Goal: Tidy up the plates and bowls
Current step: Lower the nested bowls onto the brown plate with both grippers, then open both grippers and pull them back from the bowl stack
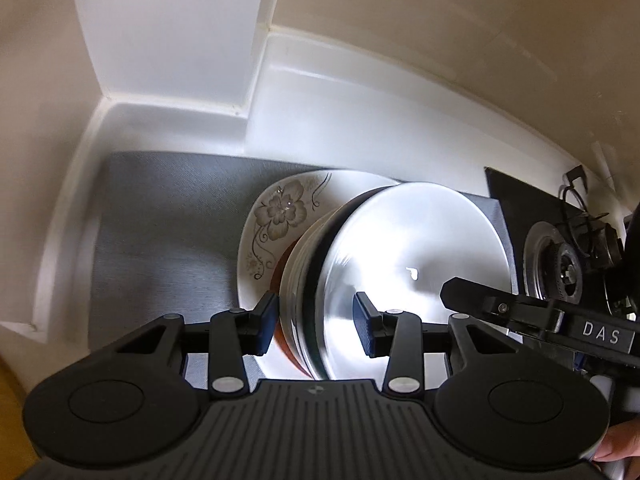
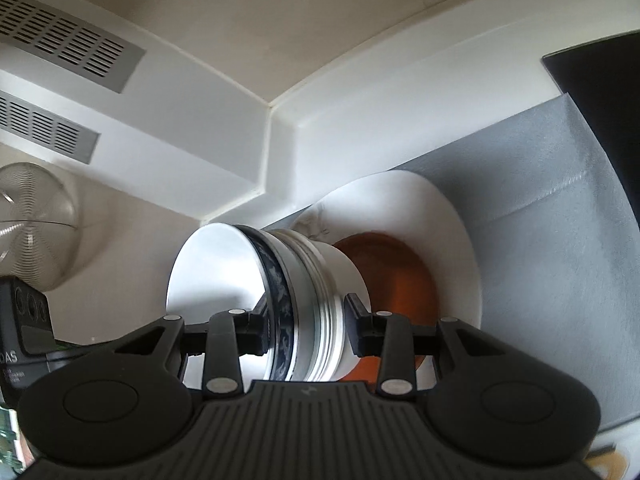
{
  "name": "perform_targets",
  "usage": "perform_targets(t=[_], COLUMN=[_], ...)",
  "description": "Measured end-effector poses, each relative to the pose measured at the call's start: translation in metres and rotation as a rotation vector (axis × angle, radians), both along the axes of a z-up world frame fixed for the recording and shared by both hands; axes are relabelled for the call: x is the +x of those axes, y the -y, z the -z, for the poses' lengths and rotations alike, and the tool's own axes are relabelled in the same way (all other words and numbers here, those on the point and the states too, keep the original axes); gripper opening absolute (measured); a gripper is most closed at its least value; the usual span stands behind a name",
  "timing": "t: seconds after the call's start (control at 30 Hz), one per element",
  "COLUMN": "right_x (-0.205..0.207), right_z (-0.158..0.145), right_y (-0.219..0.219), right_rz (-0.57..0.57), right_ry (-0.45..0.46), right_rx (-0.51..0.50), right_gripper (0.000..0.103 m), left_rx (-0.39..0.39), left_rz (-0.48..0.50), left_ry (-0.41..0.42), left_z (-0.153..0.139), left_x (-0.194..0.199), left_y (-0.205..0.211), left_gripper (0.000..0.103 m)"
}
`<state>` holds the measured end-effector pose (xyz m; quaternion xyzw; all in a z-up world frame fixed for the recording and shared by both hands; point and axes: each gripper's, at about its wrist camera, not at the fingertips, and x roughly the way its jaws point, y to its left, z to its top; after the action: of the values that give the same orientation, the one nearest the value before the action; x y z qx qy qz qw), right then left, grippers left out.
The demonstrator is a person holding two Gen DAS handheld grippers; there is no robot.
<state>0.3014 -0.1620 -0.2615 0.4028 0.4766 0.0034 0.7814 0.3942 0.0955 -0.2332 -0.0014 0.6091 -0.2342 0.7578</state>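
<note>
A stack of nested bowls, white inside with a blue-patterned rim near the top, hangs tilted between both grippers. My left gripper is shut on the stack's near wall, one pad inside the top bowl and one outside. My right gripper is shut on the opposite side in the same way; one of its fingers reaches in from the right. Under the stack, a white floral plate lies on a grey mat with a brown dish on it. Contact between stack and dish cannot be told.
The mat lies in a white counter corner with raised walls. A black hob with a gas burner borders the mat on the right. Slotted vents and a clear ribbed dome show in the right wrist view.
</note>
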Motion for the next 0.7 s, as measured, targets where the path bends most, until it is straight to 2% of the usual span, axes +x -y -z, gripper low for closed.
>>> perform_targets(t=[0.17,0.3,0.4,0.5,0.7], right_x=[0.011,0.012,0.016,0.010,-0.003], right_z=[0.016,0.027,0.036,0.049,0.058], right_y=[0.007,0.019,0.016,0.022,0.025], right_rz=[0.002,0.040,-0.010,0.026,0.024], right_ry=[-0.029,-0.014,-0.054,-0.078,-0.037], right_rx=[-0.002,0.059,-0.014,0.009,0.036], right_gripper=[0.040,0.038,0.035,0.031,0.034], left_rx=[0.017,0.014,-0.006,0.006,0.034], left_rz=[0.000,-0.001,0.012,0.012,0.049], left_ry=[-0.028,-0.008,-0.001,0.018,0.048], left_z=[0.019,0.025,0.035,0.037,0.035], left_x=[0.008,0.013,0.014,0.011,0.006], left_y=[0.013,0.015,0.021,0.029,0.038], left_gripper=[0.039,0.039,0.038,0.039,0.039])
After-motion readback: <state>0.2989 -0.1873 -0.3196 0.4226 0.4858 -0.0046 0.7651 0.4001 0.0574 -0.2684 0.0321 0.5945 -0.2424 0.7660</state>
